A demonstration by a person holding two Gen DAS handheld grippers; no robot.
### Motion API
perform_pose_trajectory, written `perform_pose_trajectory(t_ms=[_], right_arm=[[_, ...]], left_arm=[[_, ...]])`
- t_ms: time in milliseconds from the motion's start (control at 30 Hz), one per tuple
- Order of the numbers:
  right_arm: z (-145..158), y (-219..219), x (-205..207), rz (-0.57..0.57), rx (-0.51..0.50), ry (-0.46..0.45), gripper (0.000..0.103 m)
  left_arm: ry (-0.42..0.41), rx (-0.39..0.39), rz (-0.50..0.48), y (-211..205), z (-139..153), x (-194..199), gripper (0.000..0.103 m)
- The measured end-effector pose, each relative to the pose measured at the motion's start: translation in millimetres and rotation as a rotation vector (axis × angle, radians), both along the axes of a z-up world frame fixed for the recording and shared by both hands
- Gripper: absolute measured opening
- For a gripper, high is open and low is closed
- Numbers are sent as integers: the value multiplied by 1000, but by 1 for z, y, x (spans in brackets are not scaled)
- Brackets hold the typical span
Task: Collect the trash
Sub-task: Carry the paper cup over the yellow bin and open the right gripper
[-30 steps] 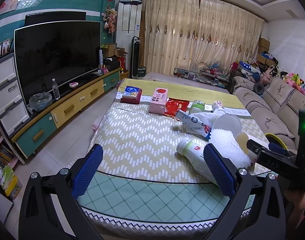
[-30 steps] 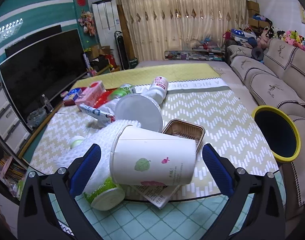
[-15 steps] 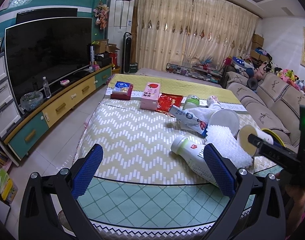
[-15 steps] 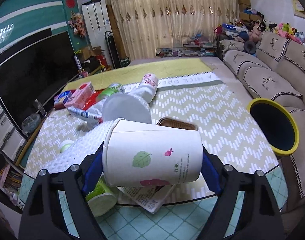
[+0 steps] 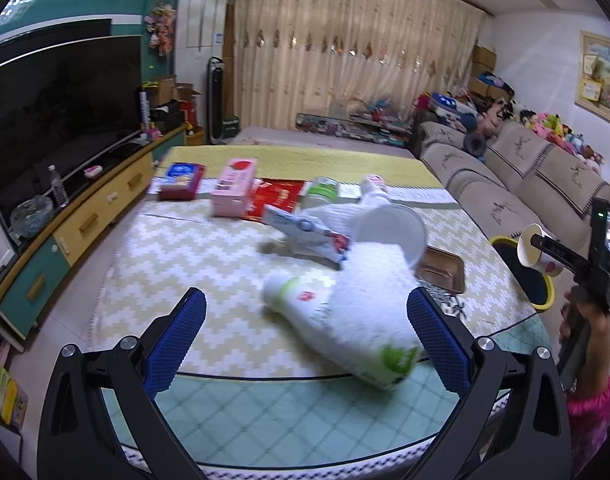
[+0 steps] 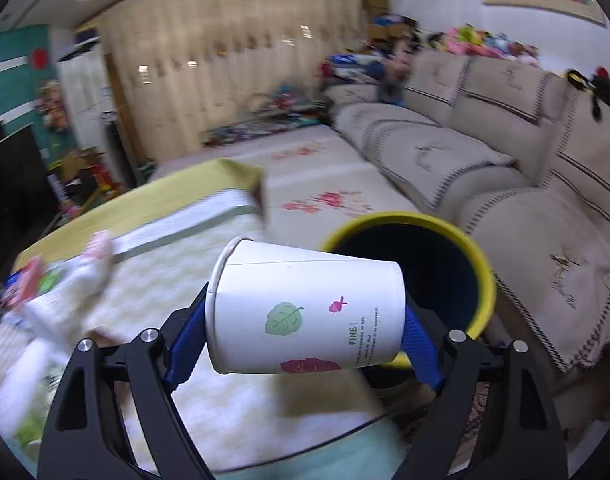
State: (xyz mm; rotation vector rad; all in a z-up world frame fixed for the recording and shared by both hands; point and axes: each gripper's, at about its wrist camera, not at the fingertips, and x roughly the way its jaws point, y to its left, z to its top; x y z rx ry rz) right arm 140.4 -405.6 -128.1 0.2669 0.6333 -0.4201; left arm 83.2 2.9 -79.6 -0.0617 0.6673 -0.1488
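My right gripper point(image 6: 305, 320) is shut on a white paper cup point(image 6: 305, 308) with a green leaf print, held on its side in the air beside the table's right edge. The yellow-rimmed dark bin point(image 6: 421, 256) stands just behind and to the right of the cup. In the left wrist view the cup point(image 5: 535, 250) and bin point(image 5: 533, 284) show at the far right. My left gripper point(image 5: 305, 336) is open and empty above the table's near edge. A white bottle with green print point(image 5: 345, 332) lies under a white foam sheet point(image 5: 369, 280) between its fingers.
The table point(image 5: 201, 256) holds a foil tray point(image 5: 441, 270), a clear plastic lid point(image 5: 389, 232), a toothpaste box point(image 5: 305, 232), a pink box point(image 5: 235, 188), a red packet point(image 5: 277, 196), a blue-red box point(image 5: 181, 178). A sofa point(image 6: 505, 168) runs along the right, a TV cabinet point(image 5: 85, 216) along the left.
My right gripper closed on the paper cup, lifted it off the table and swung it right toward the bin. My left gripper shifted right along the table's near edge, still open.
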Motion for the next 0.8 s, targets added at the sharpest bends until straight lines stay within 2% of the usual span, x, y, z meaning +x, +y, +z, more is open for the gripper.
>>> perform_pose_trajectory(t_ms=[233,333,500,800], right_arm=[[-37,-73,46,-89,6,119,80],[-48,-88,54,-96,22,130,88],[-47,-92,52,-89,15,109,90],[-39,-71,48,-46,-1,91,92]], left_arm=[[66,-3,-60,-40,-11,27,99],[93,-8,-77,-49,-14,40,99],[129,14,-97,-63,-20,57,99],[210,83,-109,-72,-37,95,99]])
